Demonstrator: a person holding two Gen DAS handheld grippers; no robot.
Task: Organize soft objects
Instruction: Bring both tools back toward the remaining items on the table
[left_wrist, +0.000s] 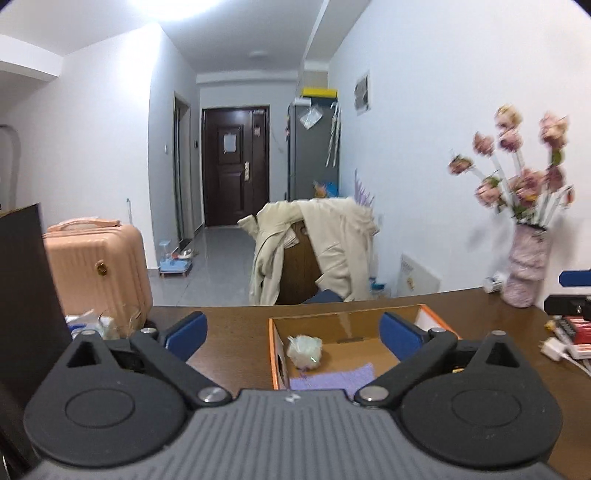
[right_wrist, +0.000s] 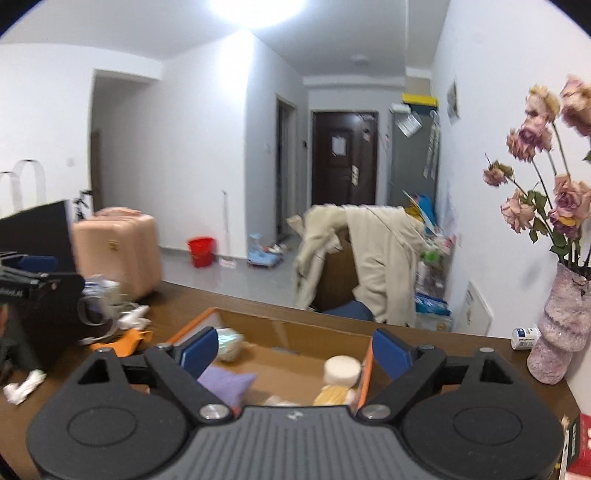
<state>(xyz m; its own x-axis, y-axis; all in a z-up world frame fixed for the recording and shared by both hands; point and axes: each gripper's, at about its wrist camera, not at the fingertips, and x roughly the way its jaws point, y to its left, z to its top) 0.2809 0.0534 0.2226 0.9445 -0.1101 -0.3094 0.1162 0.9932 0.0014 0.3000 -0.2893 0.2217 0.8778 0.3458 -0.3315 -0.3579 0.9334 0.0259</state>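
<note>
Both grippers are hovering above the cardboard box (right_wrist: 291, 332) on the tabletop (left_wrist: 236, 332), holding nothing. Left gripper (left_wrist: 293, 328): fingers spread wide. Right gripper (right_wrist: 295, 350): fingers spread wide too.

Box contents: purple cloth (right_wrist: 227, 382) near left, pale mesh puff (left_wrist: 304, 350) far left, white round sponge (right_wrist: 341, 369) and yellow sponge (right_wrist: 330, 395) near right.

A crumpled white tissue (right_wrist: 24, 386) is lying on the tabletop, well left of the box, and is probably the next soft item. Advice: lower onto it vertically, pinch the bulk rather than an edge, lift clear of the box wall before releasing.
</note>
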